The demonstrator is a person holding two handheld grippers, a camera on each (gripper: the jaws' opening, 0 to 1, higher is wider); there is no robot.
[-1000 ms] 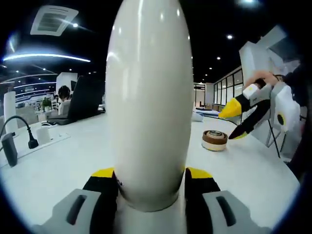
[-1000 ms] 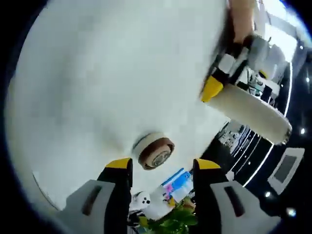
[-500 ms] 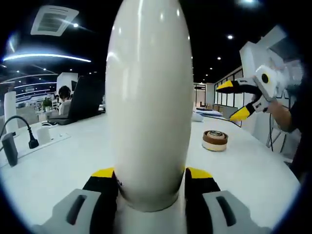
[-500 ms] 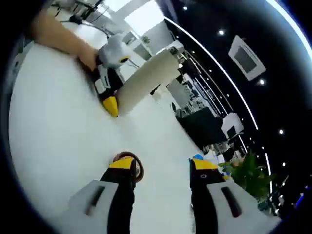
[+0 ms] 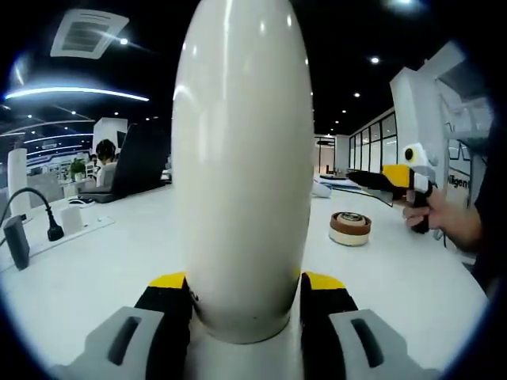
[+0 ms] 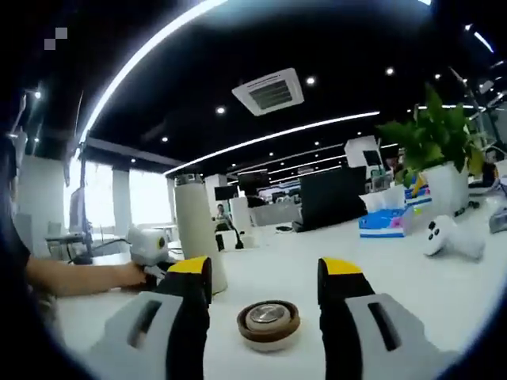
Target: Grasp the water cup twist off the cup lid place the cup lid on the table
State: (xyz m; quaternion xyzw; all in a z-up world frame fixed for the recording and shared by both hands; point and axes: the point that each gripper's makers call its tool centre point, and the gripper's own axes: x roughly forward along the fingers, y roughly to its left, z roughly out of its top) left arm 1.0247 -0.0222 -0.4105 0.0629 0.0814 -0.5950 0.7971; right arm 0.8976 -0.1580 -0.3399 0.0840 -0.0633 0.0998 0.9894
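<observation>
Cream, lidless water cup (image 5: 242, 158)

It was an open-plan office. A long white table (image 6: 444, 293) ran through it, with a dark monitor (image 6: 331, 196) standing on its far side and a seated person (image 5: 104, 163) working beyond the table. Above the table hung a ceiling vent (image 6: 272, 92), strip lights (image 6: 277, 136) and spotlights. Near the monitor stood a potted plant (image 6: 438, 158) and a tissue box (image 6: 382, 222).

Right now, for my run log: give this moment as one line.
left gripper: shut on water cup | cup lid: off, on table | right gripper: open, empty
</observation>
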